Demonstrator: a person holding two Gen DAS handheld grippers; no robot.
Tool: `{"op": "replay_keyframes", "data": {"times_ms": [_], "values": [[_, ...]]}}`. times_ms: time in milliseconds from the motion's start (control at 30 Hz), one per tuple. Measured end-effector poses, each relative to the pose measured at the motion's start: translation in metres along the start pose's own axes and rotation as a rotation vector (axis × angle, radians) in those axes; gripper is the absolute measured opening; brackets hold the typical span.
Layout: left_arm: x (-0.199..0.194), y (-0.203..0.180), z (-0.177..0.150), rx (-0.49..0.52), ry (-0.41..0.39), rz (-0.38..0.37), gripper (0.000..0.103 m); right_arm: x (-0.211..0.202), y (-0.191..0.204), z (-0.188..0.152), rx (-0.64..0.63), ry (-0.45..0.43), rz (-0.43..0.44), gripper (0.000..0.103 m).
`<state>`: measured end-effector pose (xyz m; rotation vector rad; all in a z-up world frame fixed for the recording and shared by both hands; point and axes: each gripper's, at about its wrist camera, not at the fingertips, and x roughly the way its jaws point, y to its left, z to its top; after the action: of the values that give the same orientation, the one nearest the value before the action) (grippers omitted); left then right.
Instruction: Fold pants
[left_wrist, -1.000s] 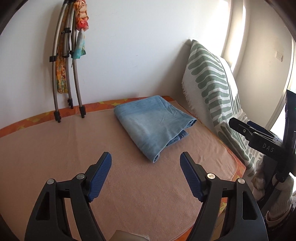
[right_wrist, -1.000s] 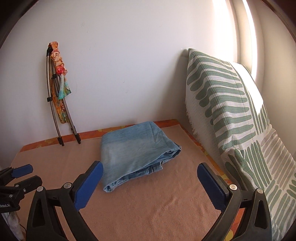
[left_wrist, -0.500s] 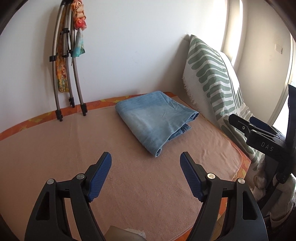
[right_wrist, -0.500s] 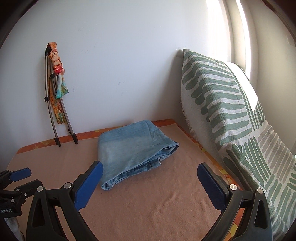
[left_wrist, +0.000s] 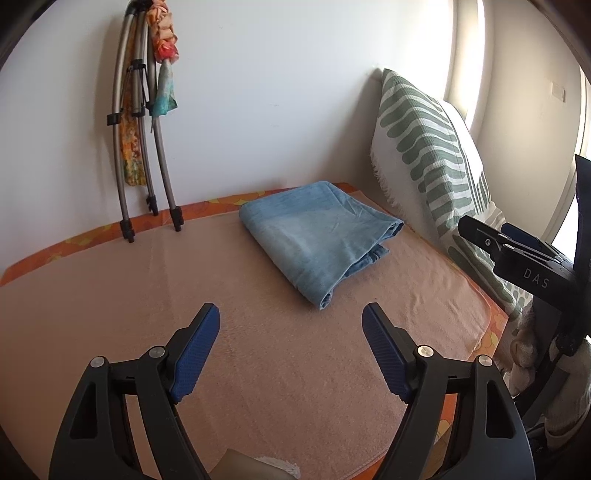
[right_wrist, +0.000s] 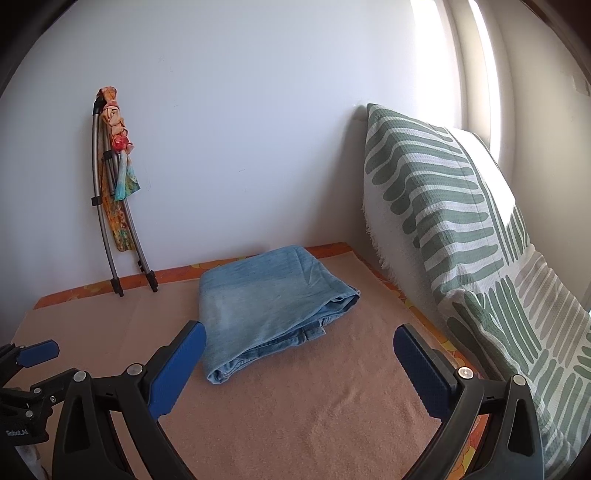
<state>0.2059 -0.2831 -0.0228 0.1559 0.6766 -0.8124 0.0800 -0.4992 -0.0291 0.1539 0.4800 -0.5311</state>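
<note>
The jeans (left_wrist: 319, 236) lie folded into a thick, tidy packet toward the back of the bed, on a peach towel (left_wrist: 258, 350) spread over an orange patterned sheet (left_wrist: 207, 208). One end of the packet sits close to the white wall (left_wrist: 277, 92); the layered edges face the striped green-and-white cushion (left_wrist: 432, 158) propped along the right side.

Both tools hang above the near part of the towel, well short of the jeans. The left tool (left_wrist: 291, 345) has its blue pads (left_wrist: 195, 354) spread wide and is easing wider at this moment, with only bare towel showing between them. The right tool (right_wrist: 299, 363) stands wide apart too, nothing pinched; the near corner of the jeans shows in the gap beyond it, untouched. From the left wrist view the right tool appears at the right edge, in front of the cushion.

A bundle of bent metal poles (left_wrist: 125, 147) with a bright scarf (left_wrist: 166, 55) tied on leans against the wall at the back left.
</note>
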Motion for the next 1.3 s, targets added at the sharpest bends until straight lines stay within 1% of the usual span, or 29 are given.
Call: {"op": "replay_keyframes", "data": {"times_ms": [167, 1300], "values": [[0.0, 0.0025, -0.0013, -0.009, 0.002, 0.0, 0.081, 0.0024, 0.0037, -0.0008, -0.002, 0.004, 0.004, 0.103], [-0.0021, -0.0007, -0.0032, -0.004, 0.0, -0.006, 0.081, 0.0052, 0.0051, -0.0007, 0.009, 0.012, 0.021, 0.103]]}}
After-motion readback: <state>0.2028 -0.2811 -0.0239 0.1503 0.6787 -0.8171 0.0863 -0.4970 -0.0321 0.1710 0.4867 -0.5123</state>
